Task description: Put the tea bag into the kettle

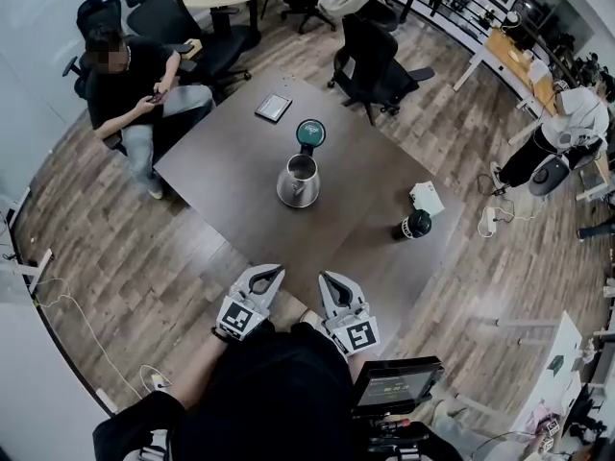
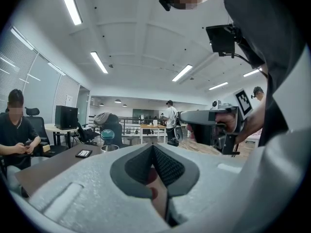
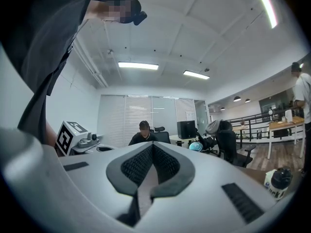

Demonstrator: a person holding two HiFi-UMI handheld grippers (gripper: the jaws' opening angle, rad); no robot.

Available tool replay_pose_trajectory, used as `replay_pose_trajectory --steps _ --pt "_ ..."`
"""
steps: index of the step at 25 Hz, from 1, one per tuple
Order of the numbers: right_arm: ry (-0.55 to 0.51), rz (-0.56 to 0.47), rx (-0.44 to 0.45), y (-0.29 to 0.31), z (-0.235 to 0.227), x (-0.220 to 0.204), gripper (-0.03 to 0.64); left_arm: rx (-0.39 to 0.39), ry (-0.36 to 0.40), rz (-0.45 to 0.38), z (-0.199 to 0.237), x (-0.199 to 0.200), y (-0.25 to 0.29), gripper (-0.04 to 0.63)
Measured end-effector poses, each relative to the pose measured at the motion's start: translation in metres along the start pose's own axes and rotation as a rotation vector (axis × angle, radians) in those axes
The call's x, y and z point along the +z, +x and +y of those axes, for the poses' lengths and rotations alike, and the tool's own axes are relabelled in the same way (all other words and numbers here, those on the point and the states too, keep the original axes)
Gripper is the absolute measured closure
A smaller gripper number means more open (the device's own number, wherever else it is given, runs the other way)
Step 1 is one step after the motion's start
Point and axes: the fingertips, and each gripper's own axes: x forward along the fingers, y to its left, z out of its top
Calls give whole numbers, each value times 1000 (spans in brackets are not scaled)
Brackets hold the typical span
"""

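A steel kettle (image 1: pixel 298 181) stands with its top uncovered in the middle of the dark table (image 1: pixel 221 166); its teal lid (image 1: pixel 310 133) rests just behind it. No loose tea bag shows; a small white box (image 1: pixel 427 198) and a black jar (image 1: pixel 415 226) sit at the table's right side. My left gripper (image 1: pixel 270 271) and right gripper (image 1: pixel 328 279) hover side by side over the near table edge, well short of the kettle, both shut with nothing in them. In the left gripper view the kettle's rim (image 2: pixel 109 148) shows past the closed jaws.
A dark tablet (image 1: pixel 273 108) lies at the far side of the table. A seated person (image 1: pixel 135 89) is at the far left, with office chairs (image 1: pixel 375 60) behind the table. Wood floor with cables surrounds the table.
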Motion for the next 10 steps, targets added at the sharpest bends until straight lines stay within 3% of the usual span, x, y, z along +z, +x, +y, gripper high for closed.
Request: replay_pose_trajectory --steps 10 --pt "28 29 26 4 24 -5 611 -5 0 19 -2 -2 -21 603"
